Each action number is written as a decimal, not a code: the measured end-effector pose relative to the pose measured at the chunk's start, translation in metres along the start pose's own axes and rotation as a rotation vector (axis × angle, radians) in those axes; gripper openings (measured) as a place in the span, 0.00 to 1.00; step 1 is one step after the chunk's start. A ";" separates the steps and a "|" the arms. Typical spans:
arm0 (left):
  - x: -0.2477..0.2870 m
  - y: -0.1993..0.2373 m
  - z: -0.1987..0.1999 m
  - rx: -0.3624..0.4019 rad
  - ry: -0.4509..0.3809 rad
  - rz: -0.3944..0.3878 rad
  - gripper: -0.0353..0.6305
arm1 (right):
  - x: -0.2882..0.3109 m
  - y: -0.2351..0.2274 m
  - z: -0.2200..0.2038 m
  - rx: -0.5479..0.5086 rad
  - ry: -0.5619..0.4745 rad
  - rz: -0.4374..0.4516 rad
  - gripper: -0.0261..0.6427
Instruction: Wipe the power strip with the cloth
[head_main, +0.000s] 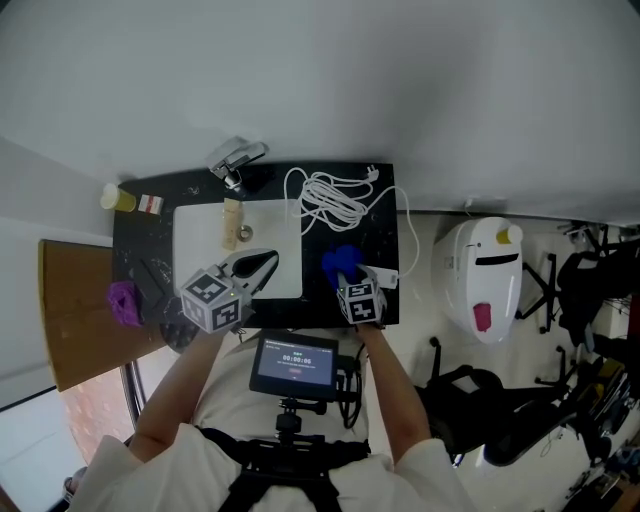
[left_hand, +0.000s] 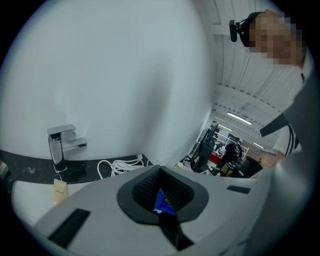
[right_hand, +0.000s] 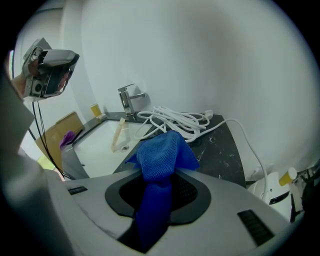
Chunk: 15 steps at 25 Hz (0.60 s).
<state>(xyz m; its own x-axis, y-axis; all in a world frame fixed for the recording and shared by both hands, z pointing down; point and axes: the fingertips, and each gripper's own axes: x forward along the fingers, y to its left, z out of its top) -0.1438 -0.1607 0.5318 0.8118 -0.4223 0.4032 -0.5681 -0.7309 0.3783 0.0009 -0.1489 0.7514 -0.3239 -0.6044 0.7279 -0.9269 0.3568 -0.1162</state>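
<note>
My right gripper is shut on a blue cloth above the right part of the black counter. In the right gripper view the cloth bunches up out of the closed jaws of that gripper. A coiled white power cord lies at the counter's back right, also seen as a cord coil. A white block at the cord's end shows just right of the gripper. My left gripper hovers over the sink, shut and holding nothing.
A white sink holds a beige stick-like object. A chrome faucet stands behind it. A yellow cup, a purple item and a wooden board are at the left. A white appliance stands on the floor to the right.
</note>
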 end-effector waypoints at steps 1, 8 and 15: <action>0.003 -0.001 0.000 -0.001 0.000 -0.003 0.06 | -0.001 -0.003 -0.001 0.001 0.000 -0.002 0.19; 0.022 -0.010 0.005 -0.001 0.004 -0.013 0.06 | -0.005 -0.027 -0.011 0.023 -0.001 -0.011 0.19; 0.036 -0.020 0.013 0.007 -0.003 -0.013 0.06 | -0.018 -0.053 -0.020 0.044 -0.012 -0.030 0.19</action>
<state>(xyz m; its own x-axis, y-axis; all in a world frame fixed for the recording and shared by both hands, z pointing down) -0.1014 -0.1686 0.5276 0.8196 -0.4141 0.3960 -0.5564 -0.7401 0.3776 0.0600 -0.1430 0.7580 -0.2976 -0.6230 0.7234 -0.9437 0.3064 -0.1244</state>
